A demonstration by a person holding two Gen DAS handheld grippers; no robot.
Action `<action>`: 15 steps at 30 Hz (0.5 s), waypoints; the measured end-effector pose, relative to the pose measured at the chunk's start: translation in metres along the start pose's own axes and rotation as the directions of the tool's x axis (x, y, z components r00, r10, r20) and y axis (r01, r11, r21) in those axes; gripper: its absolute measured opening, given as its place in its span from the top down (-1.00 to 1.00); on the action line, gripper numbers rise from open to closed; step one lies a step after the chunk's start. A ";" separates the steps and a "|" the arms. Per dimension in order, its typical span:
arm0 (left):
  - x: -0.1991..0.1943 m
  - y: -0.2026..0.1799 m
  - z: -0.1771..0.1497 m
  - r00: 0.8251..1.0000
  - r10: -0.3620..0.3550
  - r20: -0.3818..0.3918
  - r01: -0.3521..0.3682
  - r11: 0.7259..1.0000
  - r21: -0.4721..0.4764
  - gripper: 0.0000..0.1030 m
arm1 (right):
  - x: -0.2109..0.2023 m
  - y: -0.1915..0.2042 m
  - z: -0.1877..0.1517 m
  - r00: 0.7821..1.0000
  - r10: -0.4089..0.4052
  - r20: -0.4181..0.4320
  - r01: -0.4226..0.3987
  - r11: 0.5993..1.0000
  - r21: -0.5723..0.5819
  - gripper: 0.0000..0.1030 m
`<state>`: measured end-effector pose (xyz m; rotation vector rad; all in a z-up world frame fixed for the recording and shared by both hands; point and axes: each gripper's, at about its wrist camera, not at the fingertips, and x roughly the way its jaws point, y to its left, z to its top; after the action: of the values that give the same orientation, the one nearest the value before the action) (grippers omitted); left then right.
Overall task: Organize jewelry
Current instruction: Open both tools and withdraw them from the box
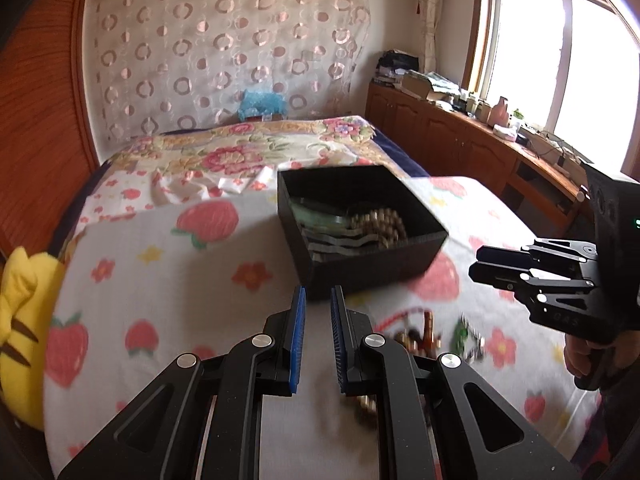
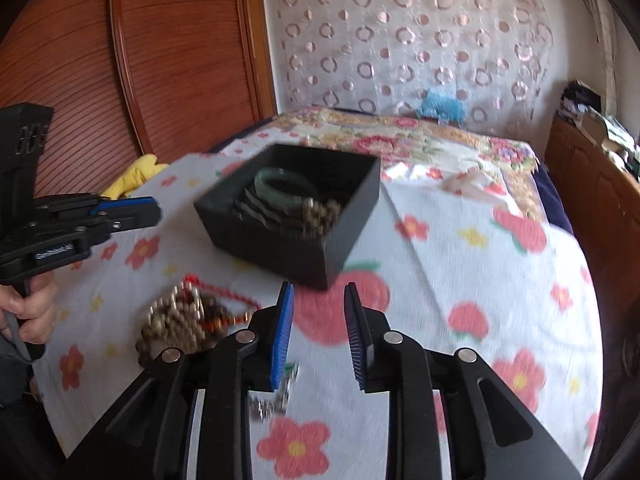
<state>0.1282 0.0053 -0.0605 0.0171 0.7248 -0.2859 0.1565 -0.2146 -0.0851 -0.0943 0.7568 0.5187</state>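
While both tongs hover empty | left gripper (image 1: 318, 300) narrowly parted, right gripper (image 2: 319, 296) apart | limp, slippery brown-and-red bead strands (image 2: 188, 320) beside square black box (image 2: 280, 248); pinch a bunched loop.

Barely any readable text here.
Faint embossed "GAS" on the right gripper (image 1: 486, 266) body, right edge of frame; left gripper's (image 2: 154, 210) label too blurred.
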 end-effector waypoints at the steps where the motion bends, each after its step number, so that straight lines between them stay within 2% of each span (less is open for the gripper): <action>1: -0.002 0.001 -0.004 1.000 0.000 -0.002 0.000 1.000 -0.001 0.79 | 0.000 0.000 -0.004 1.000 -0.002 -0.003 0.002 1.000 0.005 0.45; 6: -0.016 -0.001 -0.025 1.000 0.010 -0.007 -0.010 1.000 -0.002 0.79 | -0.004 0.003 -0.023 1.000 -0.007 -0.016 0.008 0.999 0.031 0.45; 15: -0.029 -0.007 -0.039 1.000 -0.003 -0.003 0.003 1.000 0.006 0.73 | -0.006 0.008 -0.032 0.998 -0.001 -0.058 0.003 0.999 0.035 0.45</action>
<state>0.0804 0.0100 -0.0703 0.0223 0.7273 -0.2911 0.1291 -0.2190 -0.1036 -0.0783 0.8224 0.5024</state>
